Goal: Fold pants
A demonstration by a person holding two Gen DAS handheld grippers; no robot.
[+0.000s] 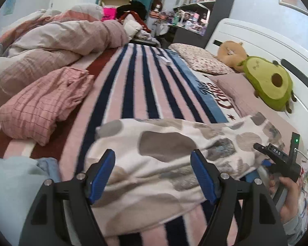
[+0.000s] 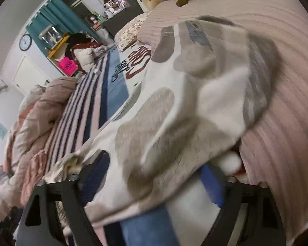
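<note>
White fleece pants with grey-brown blotches (image 1: 154, 164) lie across the striped blanket (image 1: 133, 86). Left gripper (image 1: 153, 174) gapes wide, empty, straddling them; right gripper (image 2: 160, 186) also spread, fabric draped over it, grasp uncertain. Step, apparently: mid-fold; next, pinch an edge.

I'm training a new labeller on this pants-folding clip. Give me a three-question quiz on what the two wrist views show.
1. True or false: the left hand-held gripper is clamped shut on the spotted pants.
2. Which plush lies by the white headboard? A) avocado plush B) penguin C) shark
3. Fill in: the folded pink checked garment lies on the ____ blanket.

Key:
1. False. Its jaws stand wide apart with the pants between them.
2. A, the avocado plush.
3. Striped: the striped blanket.
</note>
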